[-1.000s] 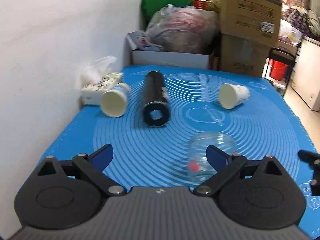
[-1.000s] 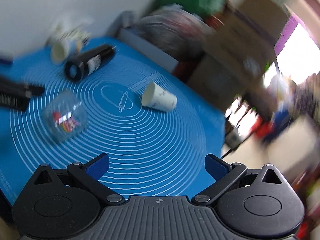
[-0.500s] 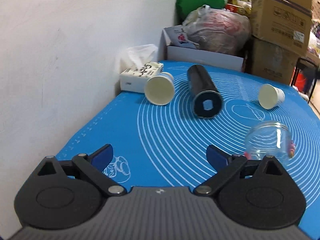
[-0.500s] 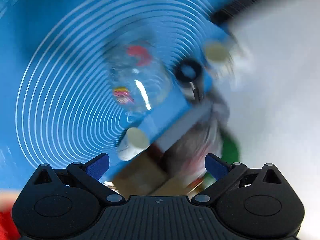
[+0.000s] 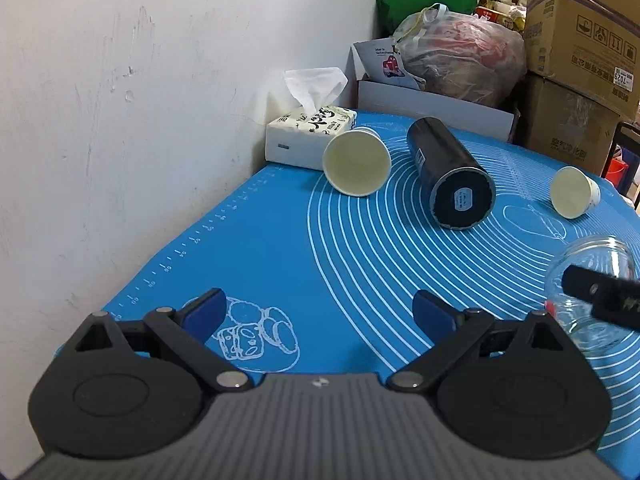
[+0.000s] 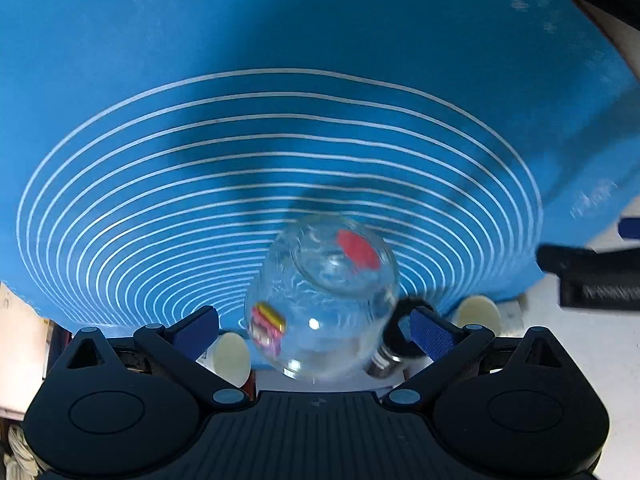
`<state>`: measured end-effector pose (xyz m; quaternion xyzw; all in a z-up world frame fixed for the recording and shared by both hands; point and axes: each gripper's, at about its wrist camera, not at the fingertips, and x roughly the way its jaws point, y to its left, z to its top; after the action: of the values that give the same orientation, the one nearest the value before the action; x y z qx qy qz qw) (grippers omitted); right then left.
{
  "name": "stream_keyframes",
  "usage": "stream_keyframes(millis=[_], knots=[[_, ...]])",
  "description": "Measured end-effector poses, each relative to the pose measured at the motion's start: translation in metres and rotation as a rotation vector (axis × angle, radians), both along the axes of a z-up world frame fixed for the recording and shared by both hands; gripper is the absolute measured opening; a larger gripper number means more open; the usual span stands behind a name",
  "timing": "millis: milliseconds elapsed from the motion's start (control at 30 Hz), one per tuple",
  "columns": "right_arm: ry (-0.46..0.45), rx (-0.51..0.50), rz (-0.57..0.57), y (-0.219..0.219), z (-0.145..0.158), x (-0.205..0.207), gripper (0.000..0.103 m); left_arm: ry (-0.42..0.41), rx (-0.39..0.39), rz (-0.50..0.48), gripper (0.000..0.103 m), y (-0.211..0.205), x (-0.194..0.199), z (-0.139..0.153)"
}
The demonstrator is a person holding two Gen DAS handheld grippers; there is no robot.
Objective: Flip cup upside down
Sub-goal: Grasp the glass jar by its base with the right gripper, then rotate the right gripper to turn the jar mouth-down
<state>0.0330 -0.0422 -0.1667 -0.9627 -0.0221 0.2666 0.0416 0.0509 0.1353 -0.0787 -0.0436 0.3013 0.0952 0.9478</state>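
Now your right gripper has rolled over, jaws spread, the clear glass jar-shaped cup lying between them unclamped. Your left gripper, also open, has swung leftward, empty.

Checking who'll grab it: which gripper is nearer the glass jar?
Right. The right gripper is open with the glass jar between its fingers; the left gripper sits off to the jar's side.

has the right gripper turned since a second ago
Yes. The right gripper has rolled over: the blue mat now fills the top of its view, with the glass jar between its fingers.
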Motion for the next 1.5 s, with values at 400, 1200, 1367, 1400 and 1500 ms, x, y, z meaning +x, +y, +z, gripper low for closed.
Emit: stream_keyframes(millis=[400,1200,1367,1400,1500], knots=[[0.023,-0.043,-0.008,0.008,-0.030,0.012,0.084,0.005,0.014,-0.013,0.099,-0.001,0.002,-0.005],[0.197,0.566,-0.405,0.054,0.036,0.015,0.082,0.002,0.017,-0.027,0.099,-0.008,0.003,-0.006],[0.336,0.989,-0.818,0.060,0.073,0.036,0.082,-0.007,-0.007,-0.035,0.099,-0.008,0.002,-0.004],[0.367,1.091,-0.907,0.056,0.078,0.042,0.082,-0.009,-0.011,-0.038,0.099,-0.008,0.002,-0.004],[0.412,1.372,-1.094,0.037,0.086,0.057,0.082,-0.016,-0.013,-0.047,0.099,-0.011,0.002,-0.003]])
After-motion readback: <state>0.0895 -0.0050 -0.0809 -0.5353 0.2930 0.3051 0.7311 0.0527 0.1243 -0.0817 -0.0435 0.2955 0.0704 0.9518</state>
